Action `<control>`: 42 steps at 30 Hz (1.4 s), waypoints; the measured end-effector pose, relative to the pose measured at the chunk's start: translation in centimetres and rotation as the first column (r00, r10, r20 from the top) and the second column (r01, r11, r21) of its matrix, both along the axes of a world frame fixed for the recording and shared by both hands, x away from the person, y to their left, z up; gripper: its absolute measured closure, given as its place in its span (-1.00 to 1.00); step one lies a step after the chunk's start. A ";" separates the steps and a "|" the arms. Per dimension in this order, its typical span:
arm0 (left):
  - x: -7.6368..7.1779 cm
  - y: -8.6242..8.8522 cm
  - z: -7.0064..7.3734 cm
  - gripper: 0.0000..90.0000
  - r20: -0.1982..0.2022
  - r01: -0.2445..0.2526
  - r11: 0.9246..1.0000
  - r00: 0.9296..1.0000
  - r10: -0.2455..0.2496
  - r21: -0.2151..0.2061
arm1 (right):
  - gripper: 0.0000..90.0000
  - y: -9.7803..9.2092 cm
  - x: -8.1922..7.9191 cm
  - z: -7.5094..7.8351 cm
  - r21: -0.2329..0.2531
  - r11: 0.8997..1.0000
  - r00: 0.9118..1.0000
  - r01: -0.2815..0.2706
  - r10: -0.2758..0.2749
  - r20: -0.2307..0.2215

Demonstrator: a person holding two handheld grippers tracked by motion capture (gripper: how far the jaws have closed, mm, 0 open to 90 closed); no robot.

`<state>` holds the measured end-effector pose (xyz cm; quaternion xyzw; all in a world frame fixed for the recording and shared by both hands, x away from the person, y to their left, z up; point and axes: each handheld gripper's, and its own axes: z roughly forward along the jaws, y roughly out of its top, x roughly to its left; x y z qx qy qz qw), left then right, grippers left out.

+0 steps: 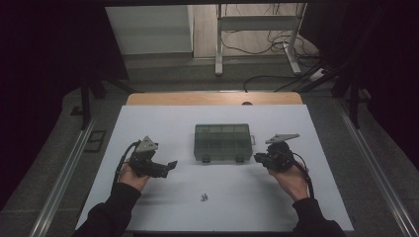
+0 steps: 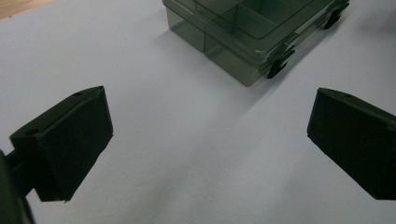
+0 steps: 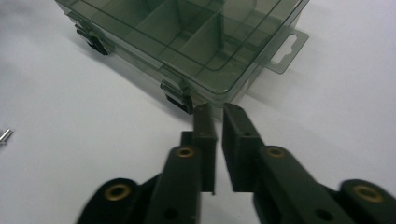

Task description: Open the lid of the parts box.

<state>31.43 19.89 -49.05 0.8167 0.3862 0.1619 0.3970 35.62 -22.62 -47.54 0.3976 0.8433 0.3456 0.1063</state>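
A smoky translucent compartment box (image 1: 222, 142) with black latches lies lid down in the middle of the white table. My left gripper (image 1: 171, 165) hovers left of it, jaws spread wide with nothing between them (image 2: 210, 112); the box's near corner (image 2: 243, 42) is ahead of them. My right gripper (image 1: 256, 158) sits at the box's front right corner. Its jaws (image 3: 218, 111) are shut with only a thin slit and hold nothing, their tips just short of a black latch (image 3: 180, 100). The box's hang tab (image 3: 285, 49) sticks out beyond.
A few small metal screws (image 1: 203, 197) lie on the white table (image 1: 163, 118) near the front, between my hands; one screw (image 3: 4, 135) is at the left edge of the right gripper view. A wooden strip (image 1: 212, 98) borders the far edge. Cables run on the floor beyond.
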 end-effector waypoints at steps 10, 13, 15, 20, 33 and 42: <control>0.6 -0.4 -0.1 -0.99 0.002 0.001 1.000 1.000 -0.001 0.005 | 0.97 0.3 0.6 -0.6 -0.036 0.999 0.999 -0.022 0.021 -0.032; 0.8 -0.5 -0.2 -0.99 0.002 0.001 1.000 1.000 -0.001 0.007 | 0.97 0.3 0.8 -0.9 -0.053 0.998 0.999 -0.018 0.017 -0.029; 0.8 -0.6 -0.2 -0.99 0.004 0.000 1.000 1.000 0.000 0.007 | 0.97 0.3 1.0 -1.1 -0.056 0.998 0.999 -0.016 0.014 -0.035; 1.1 -0.8 -0.3 -0.99 0.006 0.000 1.000 1.000 0.000 0.008 | 0.97 0.4 1.3 -1.5 -0.071 0.997 0.999 -0.013 0.010 -0.050; 1.8 -1.3 -0.6 -0.99 0.003 -0.004 1.000 1.000 0.004 0.007 | 0.97 1.0 2.2 -3.0 -0.122 0.992 0.995 -0.040 0.028 -0.101; 1.8 -1.5 -0.8 -0.99 0.002 0.005 1.000 1.000 -0.005 0.018 | 0.97 1.2 2.5 -3.3 -0.123 0.991 0.994 -0.047 0.034 -0.108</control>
